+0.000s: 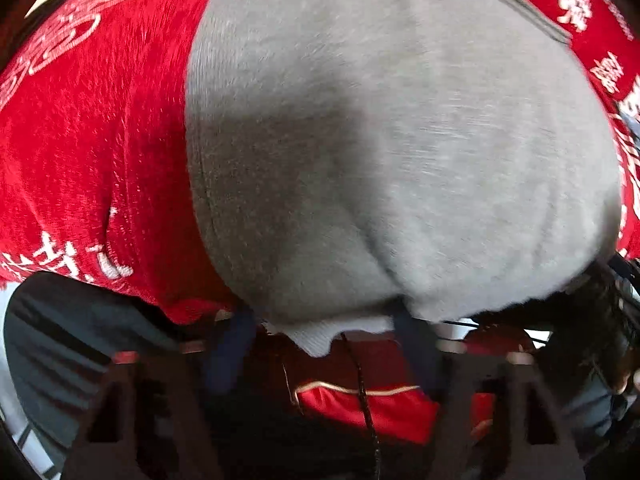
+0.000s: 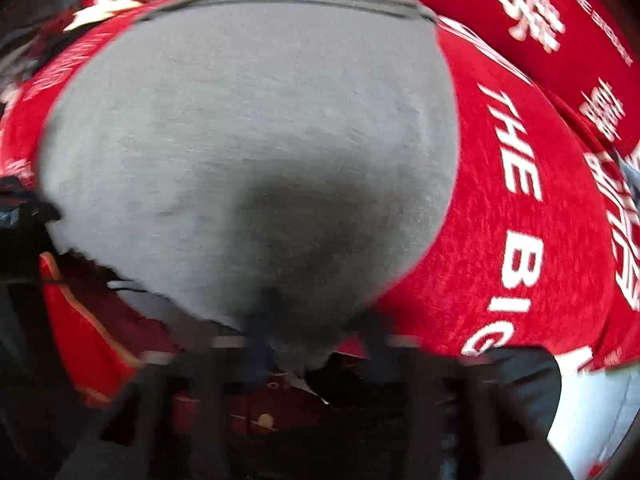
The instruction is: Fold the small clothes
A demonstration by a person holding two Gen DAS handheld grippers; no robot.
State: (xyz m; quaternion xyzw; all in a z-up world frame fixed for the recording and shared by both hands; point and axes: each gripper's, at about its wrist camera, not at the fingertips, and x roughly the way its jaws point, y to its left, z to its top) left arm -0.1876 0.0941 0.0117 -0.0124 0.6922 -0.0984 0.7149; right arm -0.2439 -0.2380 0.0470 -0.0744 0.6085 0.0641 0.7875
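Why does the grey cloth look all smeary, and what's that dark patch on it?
Left wrist view: grey cloth streaky with motion blur, edges bulged by the fisheye, a soft shadow left of middle. Right wrist view: blurrier still, a darker shadow low on the cloth above the fingers.

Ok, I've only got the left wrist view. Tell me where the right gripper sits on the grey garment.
Observer: The right gripper is at the near edge of the grey garment. Its fingers are apart and the blurred edge hangs between them.
Operator: Describe what lies right of the garment there.
Observer: The red cloth carries white letters reading THE BIG, running alongside the garment.
Operator: Report the bottom right corner.
Observer: Pale blue fabric shows beyond the red cloth's edge.
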